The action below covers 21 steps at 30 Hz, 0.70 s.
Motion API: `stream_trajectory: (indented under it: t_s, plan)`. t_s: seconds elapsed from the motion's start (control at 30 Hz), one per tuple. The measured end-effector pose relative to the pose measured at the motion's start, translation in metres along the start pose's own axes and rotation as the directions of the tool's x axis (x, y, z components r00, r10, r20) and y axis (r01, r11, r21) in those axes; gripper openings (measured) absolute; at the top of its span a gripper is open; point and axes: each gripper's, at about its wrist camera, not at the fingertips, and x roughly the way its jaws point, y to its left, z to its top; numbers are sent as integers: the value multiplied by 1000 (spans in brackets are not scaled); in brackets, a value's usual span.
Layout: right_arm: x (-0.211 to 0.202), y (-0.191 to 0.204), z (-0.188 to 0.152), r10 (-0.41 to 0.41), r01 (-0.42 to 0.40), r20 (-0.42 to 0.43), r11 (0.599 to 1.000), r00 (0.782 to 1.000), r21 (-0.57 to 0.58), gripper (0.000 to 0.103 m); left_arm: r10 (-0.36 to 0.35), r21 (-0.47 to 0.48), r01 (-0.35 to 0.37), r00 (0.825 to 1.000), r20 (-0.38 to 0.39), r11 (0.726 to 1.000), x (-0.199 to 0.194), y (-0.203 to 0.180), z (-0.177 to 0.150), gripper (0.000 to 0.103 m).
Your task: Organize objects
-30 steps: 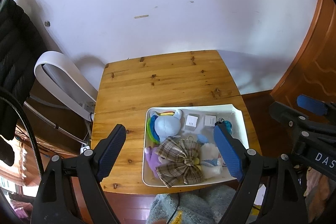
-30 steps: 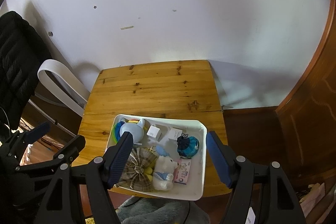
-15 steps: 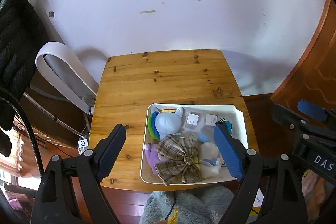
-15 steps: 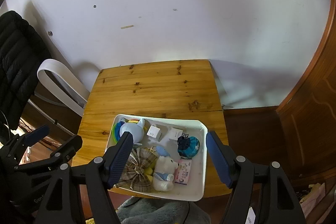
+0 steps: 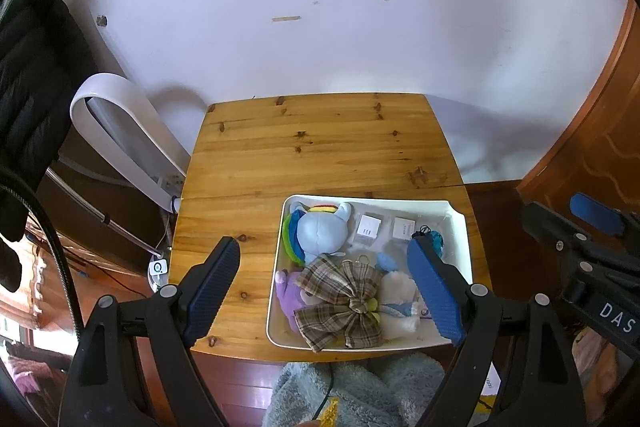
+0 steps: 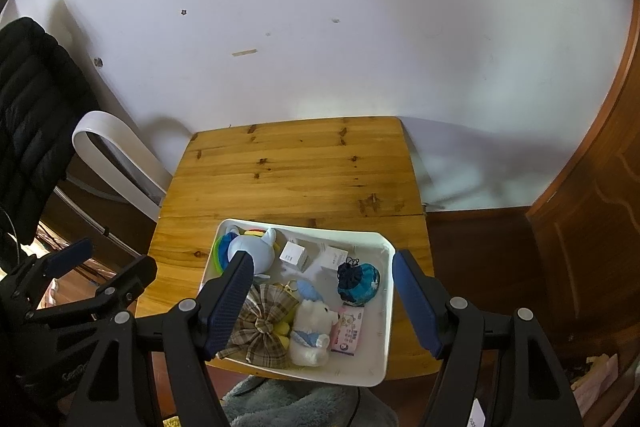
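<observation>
You have one white tray (image 6: 383, 311) on the near right part of one wooden table (image 6: 296, 171); the far half of the table is bare.

In the tray you can count:
- one light blue plush with a rainbow mane (image 6: 254, 251), at the tray's 10 o'clock corner
- two small white boxes (image 6: 293, 255) (image 6: 334, 259), side by side along the far wall at about 12 o'clock
- one dark blue drawstring pouch (image 6: 358, 283), at roughly 2 o'clock
- one plaid bow (image 6: 266, 327), at 7 o'clock
- one white bear plush (image 6: 312, 331), just right of the bow and touching it
- one pink tissue packet (image 6: 348, 333), touching the bear's right side
- one purple plush (image 5: 290, 297), partly under the bow, seen only from your left wrist view

Your left gripper (image 5: 324, 291) has its jaws wide apart with nothing between them. It hangs above the tray's left half: the bow and the purple plush sit between the fingers, and the blue plush lies at 12 o'clock from the gap.

Your right gripper (image 6: 320, 307) is also parted and holds nothing. It hangs over the tray: the bear and the tissue packet sit in its gap, the pouch at 1 o'clock, and the boxes at 12 o'clock.

Neither gripper touches the tray or anything in it.
</observation>
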Motion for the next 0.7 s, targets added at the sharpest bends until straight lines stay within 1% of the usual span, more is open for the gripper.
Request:
stream_trajectory:
  t_s: [0.7]
  plan:
    - [3,4,0,8,-8,-11,1000,1000,-6,73,6,-10,-6,1000,-20,1000,4,6,-1,88]
